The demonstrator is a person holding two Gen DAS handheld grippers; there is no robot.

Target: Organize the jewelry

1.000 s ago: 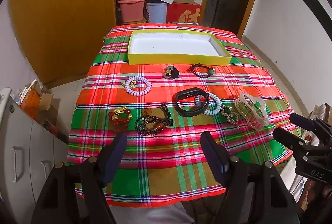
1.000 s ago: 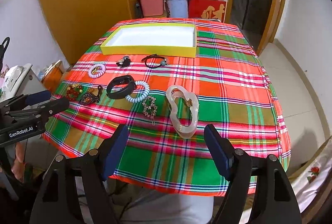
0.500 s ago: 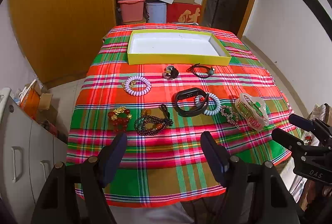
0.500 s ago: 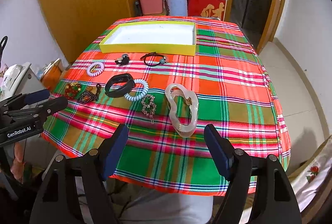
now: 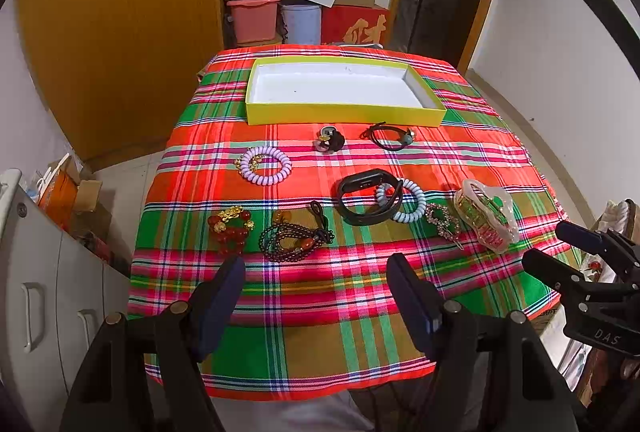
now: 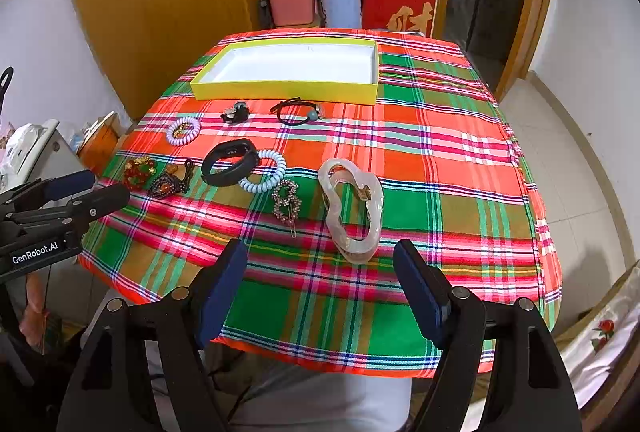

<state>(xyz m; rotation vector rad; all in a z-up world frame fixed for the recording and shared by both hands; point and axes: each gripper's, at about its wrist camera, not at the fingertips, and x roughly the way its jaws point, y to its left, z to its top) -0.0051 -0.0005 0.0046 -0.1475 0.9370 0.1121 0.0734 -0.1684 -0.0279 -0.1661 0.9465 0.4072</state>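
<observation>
An empty yellow box [image 5: 344, 109] [image 6: 280, 89] with a white floor stands at the far side of the plaid table. Jewelry lies in front of it: a purple coil bracelet [image 5: 264, 159], a black band [image 5: 368, 195] overlapping a pale blue coil [image 5: 412, 207], a red bead bracelet [image 5: 230, 228], dark beads [image 5: 292, 238], a rhinestone clip [image 6: 286, 203] and a clear hair claw [image 6: 354, 209]. My left gripper [image 5: 316, 264] is open and empty over the near table edge. My right gripper [image 6: 320, 250] is open and empty, just short of the hair claw.
A black hair tie [image 5: 390, 135] and a small dark charm [image 5: 332, 139] lie near the box. Storage boxes [image 5: 308, 7] are stacked behind the table. A wooden wardrobe [image 5: 120, 11] is at the left, a grey cabinet [image 5: 36, 272] at the near left.
Both grippers have drifted slightly; the right one edged a little nearer the table. Nothing on the table has moved and both stay open.
</observation>
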